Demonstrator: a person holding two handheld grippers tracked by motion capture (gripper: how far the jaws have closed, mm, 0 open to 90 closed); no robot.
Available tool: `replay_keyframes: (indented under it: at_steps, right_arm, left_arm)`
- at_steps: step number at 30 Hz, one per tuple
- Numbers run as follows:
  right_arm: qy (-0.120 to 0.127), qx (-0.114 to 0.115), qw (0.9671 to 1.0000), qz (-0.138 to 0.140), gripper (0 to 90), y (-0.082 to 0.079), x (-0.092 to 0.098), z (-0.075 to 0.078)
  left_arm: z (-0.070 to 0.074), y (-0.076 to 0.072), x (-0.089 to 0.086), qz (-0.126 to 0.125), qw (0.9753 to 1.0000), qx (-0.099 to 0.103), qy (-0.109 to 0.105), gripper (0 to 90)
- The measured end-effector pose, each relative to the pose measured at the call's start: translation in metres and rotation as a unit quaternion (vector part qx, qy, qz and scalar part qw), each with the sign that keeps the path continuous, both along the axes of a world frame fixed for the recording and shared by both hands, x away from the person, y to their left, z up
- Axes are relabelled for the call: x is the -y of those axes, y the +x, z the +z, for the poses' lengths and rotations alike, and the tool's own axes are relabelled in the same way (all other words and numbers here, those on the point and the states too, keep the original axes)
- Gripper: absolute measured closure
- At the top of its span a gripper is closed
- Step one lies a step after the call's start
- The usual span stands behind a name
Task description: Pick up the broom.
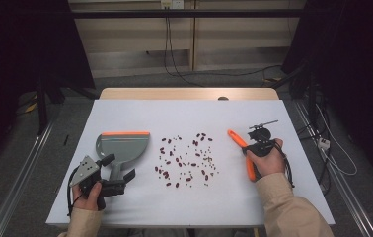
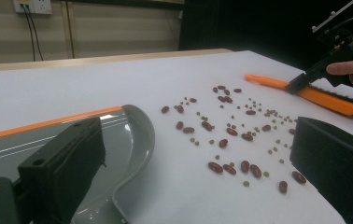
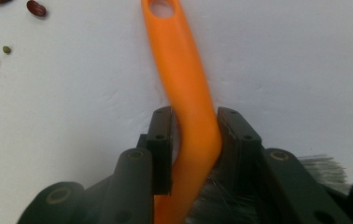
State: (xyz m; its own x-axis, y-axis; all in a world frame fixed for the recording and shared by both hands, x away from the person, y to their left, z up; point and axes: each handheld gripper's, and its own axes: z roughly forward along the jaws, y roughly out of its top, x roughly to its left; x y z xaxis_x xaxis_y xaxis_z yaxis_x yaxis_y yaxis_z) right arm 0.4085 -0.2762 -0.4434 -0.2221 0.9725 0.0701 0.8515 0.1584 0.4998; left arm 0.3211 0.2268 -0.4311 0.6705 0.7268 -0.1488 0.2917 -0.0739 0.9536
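Observation:
A grey dustpan (image 1: 124,146) with an orange front lip lies left of centre on the white table. My left gripper (image 1: 119,167) stands open, its jaws wide apart on either side of the pan's handle; the pan's rim (image 2: 139,140) curves between the jaws in the left gripper view. Red and small green beans (image 1: 185,159) are scattered mid-table. On the right lies an orange-handled brush (image 1: 241,144). My right gripper (image 3: 194,116) is shut on the brush handle (image 3: 184,70), both pads pressing its sides, with grey bristles (image 3: 321,167) behind the right jaw.
The table's far edge (image 1: 189,94) shows bare wood. Beans (image 2: 230,135) spread between the dustpan and the brush (image 2: 314,94). The right gripper (image 2: 340,56) and the hand holding it show at the far right of the left gripper view. Cables hang past the table's right side.

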Motion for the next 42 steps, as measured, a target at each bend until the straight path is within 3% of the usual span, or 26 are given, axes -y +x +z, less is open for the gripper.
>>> replay_keyframes:
  at_steps: [6, 10, 16, 20, 24, 31, 36, 42]
  right_arm:
    - [-0.005, -0.001, 1.0000, 0.006, 68.9, 0.000, 0.000, 0.001]
    - [-0.024, 0.000, 0.9996, 0.014, 69.4, 0.000, -0.005, 0.003]
    - [-0.016, 0.022, 0.9995, 0.015, 70.0, -0.003, -0.002, 0.008]
    - [0.005, 0.033, 0.9993, 0.014, 70.1, -0.007, 0.002, 0.012]
    - [0.002, 0.045, 0.9987, 0.023, 70.1, -0.010, 0.000, 0.013]
    - [0.040, 0.084, 0.9953, 0.026, 70.1, -0.017, 0.001, 0.020]
    - [0.091, 0.143, 0.9851, 0.027, 70.2, -0.032, 0.011, 0.026]
    - [0.161, 0.195, 0.9674, 0.022, 70.6, -0.049, 0.025, 0.034]
  left_arm:
    - [0.001, 0.000, 0.003, -0.001, 1.0000, 0.001, -0.001, 3.1]
    - [0.001, 0.000, 0.005, -0.005, 1.0000, 0.003, 0.002, 3.2]
    - [0.001, 0.000, 0.004, -0.004, 1.0000, 0.003, 0.002, 3.2]
    - [0.002, 0.000, 0.006, -0.006, 0.9999, 0.007, 0.005, 3.2]
    - [0.002, -0.001, 0.009, -0.010, 0.9999, 0.006, 0.008, 3.2]
    - [0.002, -0.001, 0.008, -0.007, 0.9999, 0.008, 0.010, 3.2]
    - [0.002, -0.001, 0.009, -0.008, 0.9999, 0.008, 0.012, 3.2]
    - [0.003, -0.001, 0.011, -0.008, 0.9998, 0.008, 0.014, 3.2]
